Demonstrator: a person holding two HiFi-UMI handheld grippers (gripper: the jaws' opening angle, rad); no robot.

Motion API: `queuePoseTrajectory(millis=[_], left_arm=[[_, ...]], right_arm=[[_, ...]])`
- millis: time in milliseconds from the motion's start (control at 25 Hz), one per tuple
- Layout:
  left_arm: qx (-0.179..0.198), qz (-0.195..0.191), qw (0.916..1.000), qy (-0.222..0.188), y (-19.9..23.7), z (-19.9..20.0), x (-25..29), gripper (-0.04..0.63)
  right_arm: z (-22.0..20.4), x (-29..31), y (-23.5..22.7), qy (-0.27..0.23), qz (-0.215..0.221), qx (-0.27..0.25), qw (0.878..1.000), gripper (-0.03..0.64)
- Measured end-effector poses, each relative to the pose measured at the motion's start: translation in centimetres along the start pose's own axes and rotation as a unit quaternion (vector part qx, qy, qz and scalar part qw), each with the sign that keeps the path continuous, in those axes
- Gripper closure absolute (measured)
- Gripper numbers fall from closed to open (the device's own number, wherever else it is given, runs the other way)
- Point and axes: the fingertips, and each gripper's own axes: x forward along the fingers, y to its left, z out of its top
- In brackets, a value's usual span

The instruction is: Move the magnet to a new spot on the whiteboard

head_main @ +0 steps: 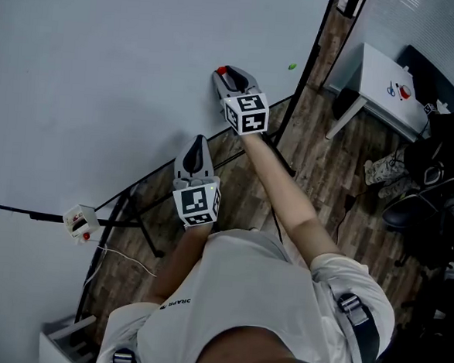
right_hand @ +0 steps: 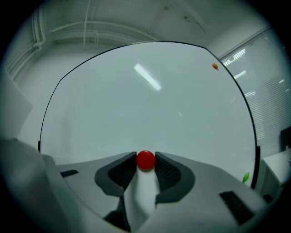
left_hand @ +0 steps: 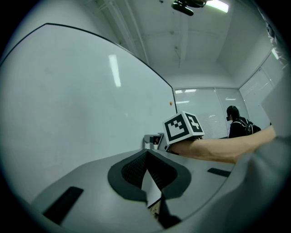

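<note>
A: Item 1, magnet (right_hand: 145, 160): where was it, how held?

B: Flat on the whiteboard (right_hand: 136, 104), pinched by the very tips of the right gripper (head_main: 223, 76). Left gripper (left_hand: 146, 154): pressed together, empty.

A: Risk?

B: The hold was shallow. The board's pull could probably have slipped the magnet free mid-lift.

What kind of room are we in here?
Probably an office or meeting room: a large freestanding whiteboard with a red magnet on it, wood-look floor, a white table, and slatted blinds.
</note>
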Motion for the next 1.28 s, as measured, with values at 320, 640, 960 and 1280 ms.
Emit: queuePoseTrajectory(millis=[320, 640, 960, 1280], left_arm=[[-0.003, 0.002, 1.0000, 0.002, 0.0, 0.0, 0.2, 0.594], [-0.010, 0.003, 0.9999, 0.007, 0.0, -0.5, 0.4, 0.594], [-0.017, -0.002, 0.9998, 0.011, -0.5, -0.7, -0.1, 0.594], [-0.014, -0.004, 0.9999, 0.007, -0.9, -0.4, -0.2, 0.594]], right_arm=[[0.0, 0.1, 0.1, 0.001, 0.012, -0.002, 1.000, 0.485], [0.0, -0.2, -0.4, -0.004, 0.007, -0.003, 1.000, 0.476], [0.2, -1.3, 0.0, -0.009, 0.007, -0.010, 1.000, 0.476], [0.3, -2.5, 0.1, -0.015, 0.003, -0.025, 1.000, 0.495]])
